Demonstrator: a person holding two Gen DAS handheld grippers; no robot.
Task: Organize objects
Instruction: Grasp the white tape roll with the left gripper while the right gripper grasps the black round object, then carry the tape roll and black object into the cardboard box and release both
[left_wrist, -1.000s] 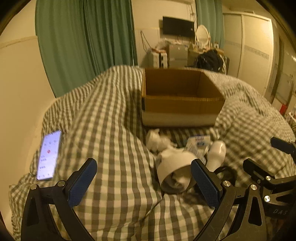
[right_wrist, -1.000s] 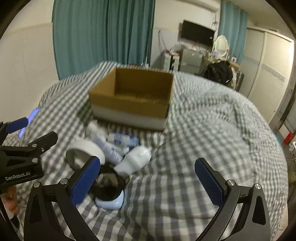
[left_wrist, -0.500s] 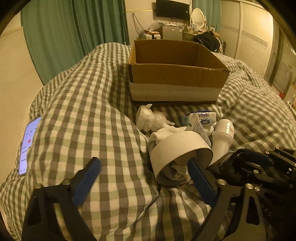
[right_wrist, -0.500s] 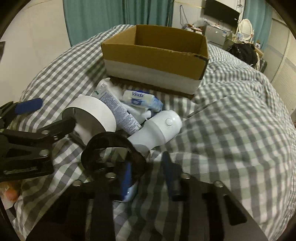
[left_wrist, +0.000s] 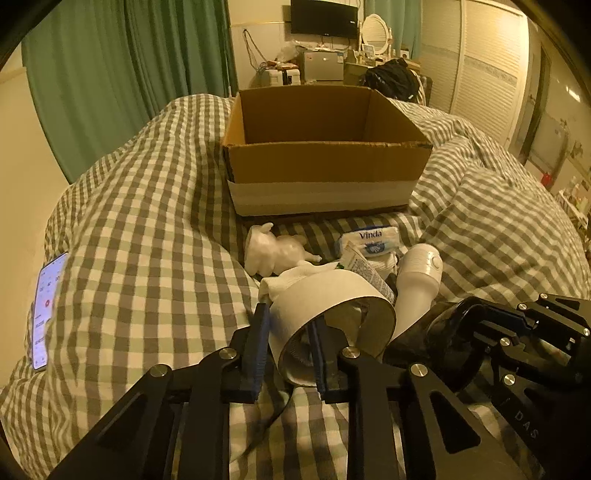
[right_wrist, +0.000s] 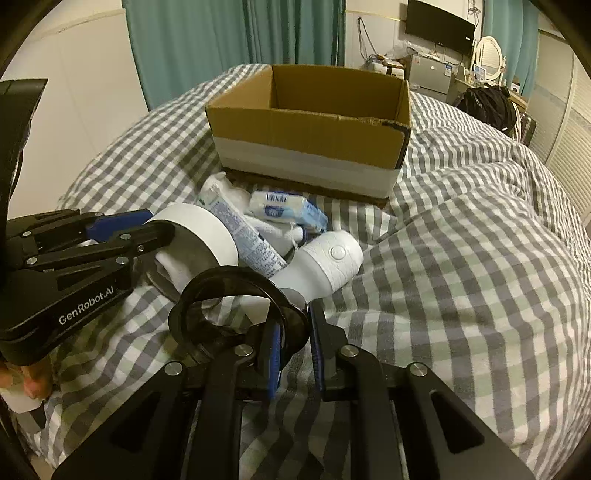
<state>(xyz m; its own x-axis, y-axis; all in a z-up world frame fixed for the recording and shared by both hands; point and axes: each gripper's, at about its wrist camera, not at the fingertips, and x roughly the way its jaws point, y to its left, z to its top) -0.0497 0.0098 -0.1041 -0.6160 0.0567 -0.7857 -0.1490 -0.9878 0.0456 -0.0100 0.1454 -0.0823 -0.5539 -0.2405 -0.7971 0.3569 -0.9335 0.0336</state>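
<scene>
My left gripper (left_wrist: 286, 345) is shut on the wall of a wide white tape roll (left_wrist: 332, 299), one finger inside, one outside; it also shows in the right wrist view (right_wrist: 199, 229). My right gripper (right_wrist: 293, 338) is shut on the rim of a black ring (right_wrist: 236, 306), also in the left wrist view (left_wrist: 454, 332). Beside them lie a white handheld device (right_wrist: 325, 262), a tube (right_wrist: 240, 229), a Vinda tissue pack (right_wrist: 280, 206) and a white figurine (left_wrist: 273, 251). An open cardboard box (left_wrist: 325, 155) stands behind the pile.
Everything rests on a rumpled checked duvet (right_wrist: 461, 258). A lit phone (left_wrist: 46, 310) lies at the left edge. Green curtains (left_wrist: 110, 74), a desk and wardrobe stand beyond the bed.
Both grippers came down and forward to the pile and went from open to shut: the left on the tape roll, the right on the black ring.
</scene>
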